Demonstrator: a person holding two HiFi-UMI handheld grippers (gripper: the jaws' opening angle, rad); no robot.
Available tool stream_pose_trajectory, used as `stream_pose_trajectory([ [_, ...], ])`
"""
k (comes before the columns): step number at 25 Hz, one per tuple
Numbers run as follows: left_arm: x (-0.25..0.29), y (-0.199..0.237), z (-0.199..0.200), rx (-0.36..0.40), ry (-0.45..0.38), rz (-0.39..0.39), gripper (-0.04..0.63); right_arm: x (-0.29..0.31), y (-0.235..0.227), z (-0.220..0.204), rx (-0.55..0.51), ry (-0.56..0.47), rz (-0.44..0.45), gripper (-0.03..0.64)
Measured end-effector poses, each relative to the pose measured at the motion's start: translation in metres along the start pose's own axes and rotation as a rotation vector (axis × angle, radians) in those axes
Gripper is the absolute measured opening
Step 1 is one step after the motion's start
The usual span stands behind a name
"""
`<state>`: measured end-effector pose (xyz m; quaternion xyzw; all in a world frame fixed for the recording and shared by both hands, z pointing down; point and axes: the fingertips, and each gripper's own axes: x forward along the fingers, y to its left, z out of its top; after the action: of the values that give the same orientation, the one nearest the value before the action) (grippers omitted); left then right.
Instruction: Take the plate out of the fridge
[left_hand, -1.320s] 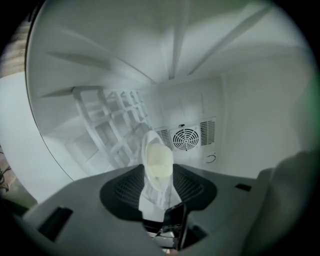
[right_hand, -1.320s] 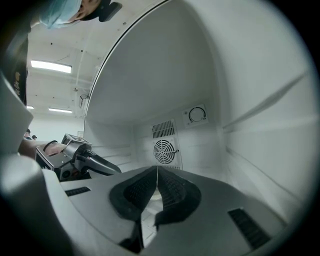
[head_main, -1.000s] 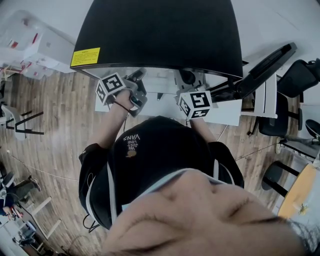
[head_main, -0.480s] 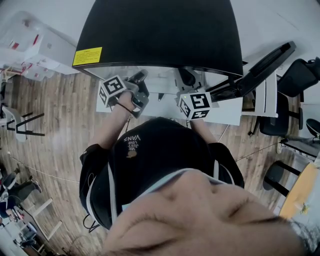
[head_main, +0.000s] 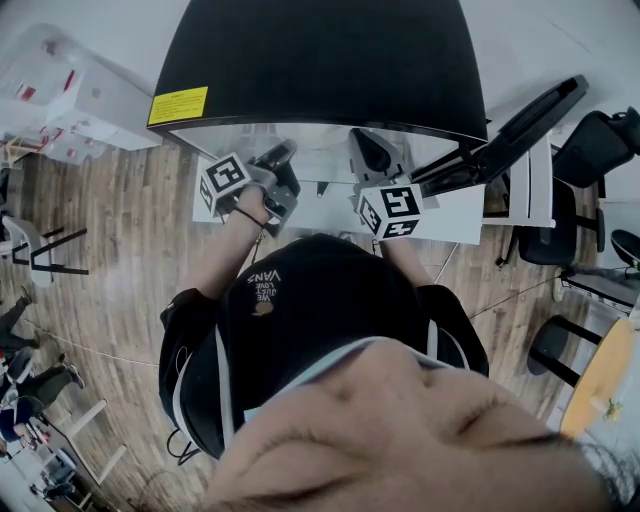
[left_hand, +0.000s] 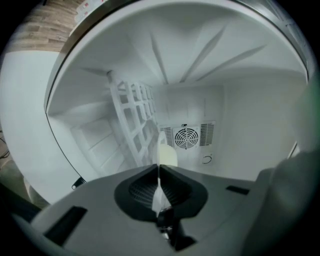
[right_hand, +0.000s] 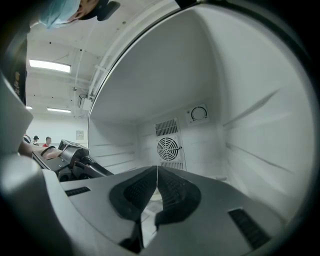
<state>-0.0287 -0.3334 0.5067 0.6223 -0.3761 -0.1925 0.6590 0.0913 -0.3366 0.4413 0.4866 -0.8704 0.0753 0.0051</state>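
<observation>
White-lined fridge (left_hand: 240, 125) stands open, with both grippers inside it. The plate (left_hand: 168, 154) is pale and thin, and it lies edge-on between the jaws of the left gripper (left_hand: 158, 170), its rim showing just ahead of their tips. Those jaws are clenched on the rim. The right gripper (right_hand: 157, 169) has its jaws pressed together with nothing between them. Judgement: the plate is probably stiff, light, smooth and breakable. A rim hold alone may slip, so support from beneath is advisable.
</observation>
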Motion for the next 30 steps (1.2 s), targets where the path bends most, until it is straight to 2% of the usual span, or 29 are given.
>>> stream_pose_trajectory([
  [19, -0.021, 0.005, -0.019, -0.023, 0.030, -0.028, 0.028, -0.020, 0.010, -0.021, 0.059, 0.047, -0.053, 0.012],
  [25, -0.027, 0.006, -0.022, -0.035, 0.033, -0.038, 0.028, -0.024, 0.012, -0.032, 0.182, 0.057, -0.052, 0.014],
  [30, -0.028, 0.006, -0.023, -0.039, 0.041, -0.045, 0.028, -0.025, 0.010, -0.038, 0.334, 0.053, -0.036, 0.014],
])
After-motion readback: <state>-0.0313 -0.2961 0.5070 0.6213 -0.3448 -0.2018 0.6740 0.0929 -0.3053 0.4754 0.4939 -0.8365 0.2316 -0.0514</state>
